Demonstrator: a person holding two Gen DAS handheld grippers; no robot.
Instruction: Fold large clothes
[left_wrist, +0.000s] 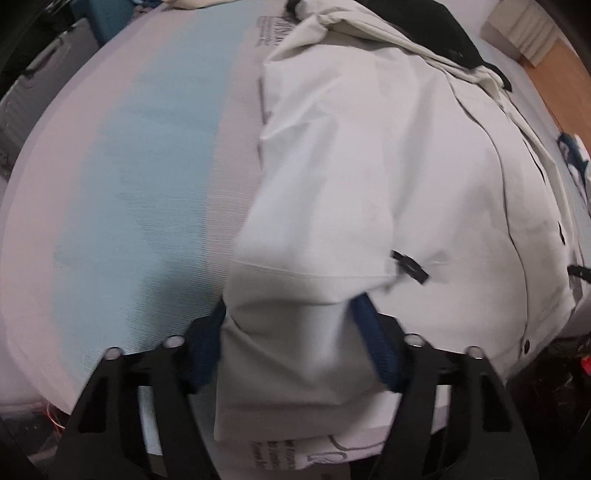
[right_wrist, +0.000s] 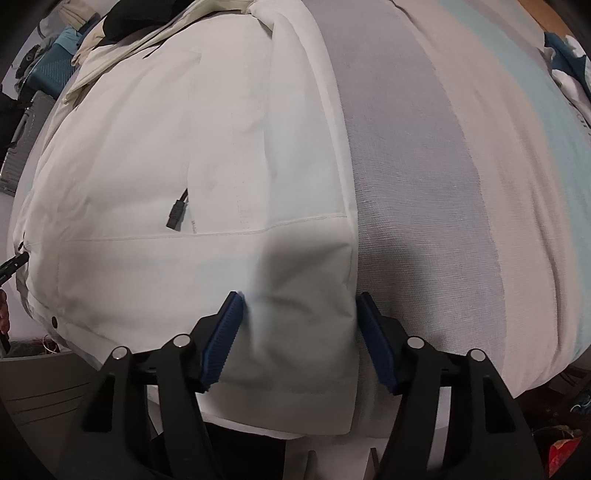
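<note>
Left gripper (left_wrist: 291, 354) and right gripper (right_wrist: 297, 339) each pinch the jacket (left_wrist: 369, 166) hem corners, ready for folding.

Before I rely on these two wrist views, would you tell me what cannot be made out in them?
- Left wrist view: the left gripper straddles the jacket hem; motion blur hides whether its fingers pinch.
- Left wrist view: print on the bedsheet at the bottom is blurred, partly under the jacket.
- Right wrist view: the right gripper fingers flank the hem corner; contact is unclear.
- Both views: the jacket's far end is cut off.
</note>
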